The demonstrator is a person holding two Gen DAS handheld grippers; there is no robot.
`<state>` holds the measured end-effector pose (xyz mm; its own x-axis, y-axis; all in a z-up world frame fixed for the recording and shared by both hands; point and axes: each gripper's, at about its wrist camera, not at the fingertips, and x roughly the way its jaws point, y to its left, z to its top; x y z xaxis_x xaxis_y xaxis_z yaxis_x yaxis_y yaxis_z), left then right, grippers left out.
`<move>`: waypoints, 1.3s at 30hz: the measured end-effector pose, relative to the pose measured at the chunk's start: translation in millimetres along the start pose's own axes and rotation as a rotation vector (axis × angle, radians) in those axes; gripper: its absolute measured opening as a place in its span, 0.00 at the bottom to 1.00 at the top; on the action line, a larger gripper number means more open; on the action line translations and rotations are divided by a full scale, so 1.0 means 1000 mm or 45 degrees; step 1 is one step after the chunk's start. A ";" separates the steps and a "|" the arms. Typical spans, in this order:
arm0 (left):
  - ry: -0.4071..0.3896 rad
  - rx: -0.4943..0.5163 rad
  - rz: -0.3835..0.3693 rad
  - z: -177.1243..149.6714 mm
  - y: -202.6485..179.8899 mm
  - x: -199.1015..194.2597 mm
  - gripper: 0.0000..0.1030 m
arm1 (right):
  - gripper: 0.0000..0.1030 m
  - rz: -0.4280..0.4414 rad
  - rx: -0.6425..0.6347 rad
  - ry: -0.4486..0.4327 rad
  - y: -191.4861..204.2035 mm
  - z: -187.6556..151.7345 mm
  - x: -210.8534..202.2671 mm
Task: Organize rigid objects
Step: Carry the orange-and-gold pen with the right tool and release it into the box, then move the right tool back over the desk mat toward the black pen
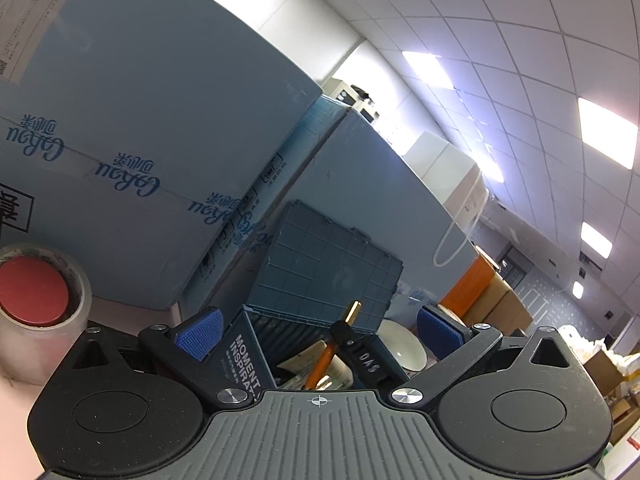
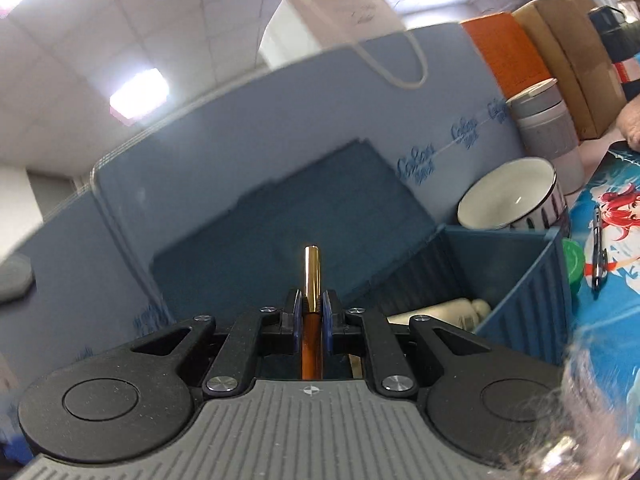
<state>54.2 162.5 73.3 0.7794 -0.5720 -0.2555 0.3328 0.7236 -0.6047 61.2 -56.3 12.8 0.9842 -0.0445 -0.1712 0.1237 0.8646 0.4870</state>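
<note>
— Right gripper (image 2: 311,312)?
— Fingers clamped on orange pen (image 2: 311,280), gold tip upright, above blue storage box (image 2: 520,280).
— Left gripper (image 1: 318,330)?
— Fingers spread wide, gripping nothing, facing the box; tape roll (image 1: 40,304) just beside, on the left.

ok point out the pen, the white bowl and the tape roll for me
pen (image 2: 311,276): right wrist view, on the gold upper end above the right gripper's pads.
white bowl (image 2: 505,200): right wrist view, on its white inside wall.
tape roll (image 1: 80,304): left wrist view, on its clear outer side.
</note>
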 end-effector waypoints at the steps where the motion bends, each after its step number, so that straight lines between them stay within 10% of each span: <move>1: 0.005 0.005 -0.003 0.000 -0.001 0.001 1.00 | 0.10 -0.011 -0.027 -0.002 0.001 -0.001 -0.001; 7: 0.030 0.030 -0.011 -0.004 -0.006 0.005 1.00 | 0.14 -0.040 -0.118 0.085 0.002 0.006 -0.004; 9: 0.037 0.041 -0.013 -0.005 -0.008 0.006 1.00 | 0.40 -0.066 -0.124 0.085 -0.001 0.010 -0.006; 21: 0.070 0.074 -0.014 -0.011 -0.018 0.012 1.00 | 0.76 -0.022 -0.132 0.090 -0.029 0.047 -0.029; 39: 0.082 0.242 -0.004 -0.036 -0.056 0.030 1.00 | 0.81 -0.196 -0.111 -0.087 -0.137 0.125 -0.077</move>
<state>39.7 90.8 72.9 0.7445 -0.5936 -0.3055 0.4343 0.7782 -0.4536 -15.4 -234.5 66.4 0.9613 -0.2108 -0.1776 0.2648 0.8851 0.3828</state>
